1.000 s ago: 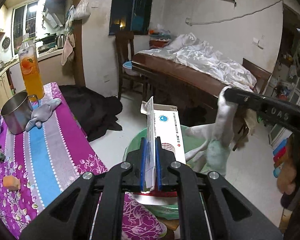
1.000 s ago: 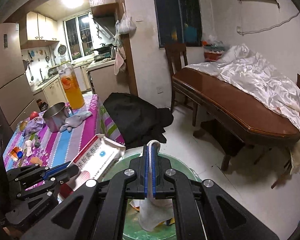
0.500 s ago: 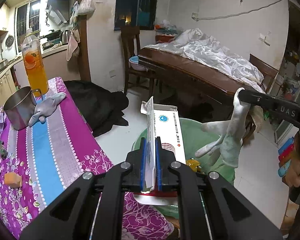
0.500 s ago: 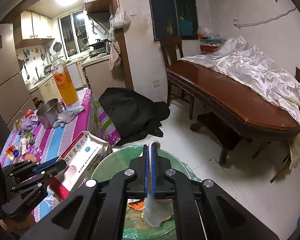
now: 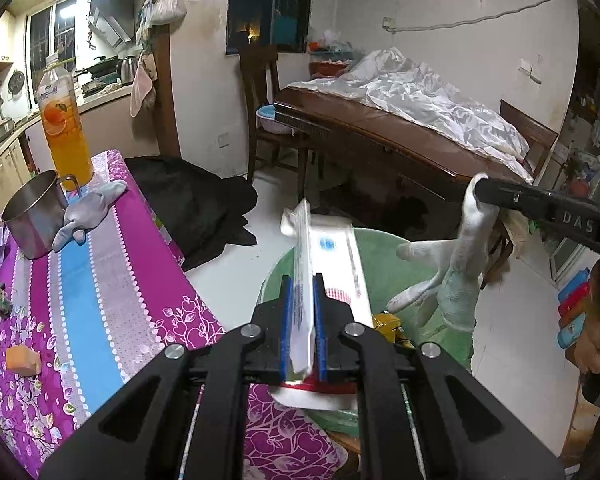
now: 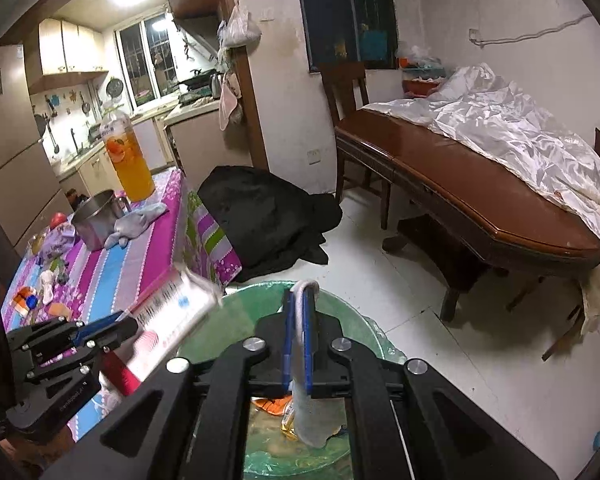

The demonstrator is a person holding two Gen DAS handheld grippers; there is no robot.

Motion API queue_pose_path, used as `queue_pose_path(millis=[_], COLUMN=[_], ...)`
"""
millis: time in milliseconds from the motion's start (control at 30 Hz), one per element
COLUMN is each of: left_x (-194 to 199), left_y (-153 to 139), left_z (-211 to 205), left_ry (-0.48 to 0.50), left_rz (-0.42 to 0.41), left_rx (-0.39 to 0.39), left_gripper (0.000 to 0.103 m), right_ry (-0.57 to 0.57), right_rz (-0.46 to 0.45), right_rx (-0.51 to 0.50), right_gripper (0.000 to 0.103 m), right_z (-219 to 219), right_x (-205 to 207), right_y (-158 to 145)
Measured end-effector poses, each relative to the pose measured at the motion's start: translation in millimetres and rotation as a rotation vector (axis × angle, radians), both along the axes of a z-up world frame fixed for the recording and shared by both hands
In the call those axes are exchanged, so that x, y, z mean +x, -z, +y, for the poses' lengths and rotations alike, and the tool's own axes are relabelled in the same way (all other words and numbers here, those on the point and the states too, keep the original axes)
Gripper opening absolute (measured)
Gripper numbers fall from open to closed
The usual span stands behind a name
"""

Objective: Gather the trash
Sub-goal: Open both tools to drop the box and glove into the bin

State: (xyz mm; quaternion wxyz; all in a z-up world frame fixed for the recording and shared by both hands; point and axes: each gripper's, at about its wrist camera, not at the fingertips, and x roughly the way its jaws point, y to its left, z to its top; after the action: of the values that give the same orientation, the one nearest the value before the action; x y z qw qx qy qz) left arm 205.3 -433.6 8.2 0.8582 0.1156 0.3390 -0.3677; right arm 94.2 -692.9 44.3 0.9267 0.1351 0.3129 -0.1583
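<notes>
- Flat white carton (image 5: 332, 264), printed, red band at base, blurred; sat edge-on between left gripper (image 5: 303, 316) blue pads, above green bin (image 5: 384, 256) rim beside table edge.
- Left jaws just eased apart; slim gap at the pads, carton no longer firmly pinched.
- White knit glove (image 5: 452, 268), limp, fingers splayed, dangled over bin from right gripper (image 6: 299, 336).
- Right jaws also just loosened slightly; glove cuff looped over pad tips, pads seemingly touching the fabric.
- Bin: round, translucent green liner, wrappers inside.
- Left view only: glove's full shape and hanging fingers; right gripper seen side-on.
- Right view only: bin contents (image 6: 284, 412), carton's broad face (image 6: 172, 312), left gripper from the side.
- Nearby: striped magenta floral tablecloth (image 5: 100, 280), steel mug (image 5: 34, 220), orange drink bottle (image 5: 64, 132).
</notes>
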Motion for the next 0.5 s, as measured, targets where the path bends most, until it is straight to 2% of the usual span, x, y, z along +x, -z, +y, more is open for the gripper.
queue_pose_path(millis=[33,67,100,500], left_x=[-0.5,0.0,-0.7,-7.0], left_y=[0.6,0.8,0.6,-1.2], left_z=[-1.5,-0.9,-0.8,-4.1], left_ry=[0.0,0.0,-0.001,0.011], left_rz=[-0.004,-0.004,-0.009,-0.008], left_rx=[0.01,0.011,0.01,0.004], left_gripper=[0.021,0.045,0.061,0.063], right_ry=[0.004,0.009,0.011,0.014], right_rz=[-0.003,-0.012,-0.018,-0.031], right_rx=[0.003,0.001,0.004,0.008], right_gripper=[0.017,0.029,0.032,0.032], right_z=[-0.7,-0.9,-2.8,-4.7], right_x=[-0.9,-3.2,-5.0,-11.7], right_y=[0.1,-0.1,-0.4,-0.6])
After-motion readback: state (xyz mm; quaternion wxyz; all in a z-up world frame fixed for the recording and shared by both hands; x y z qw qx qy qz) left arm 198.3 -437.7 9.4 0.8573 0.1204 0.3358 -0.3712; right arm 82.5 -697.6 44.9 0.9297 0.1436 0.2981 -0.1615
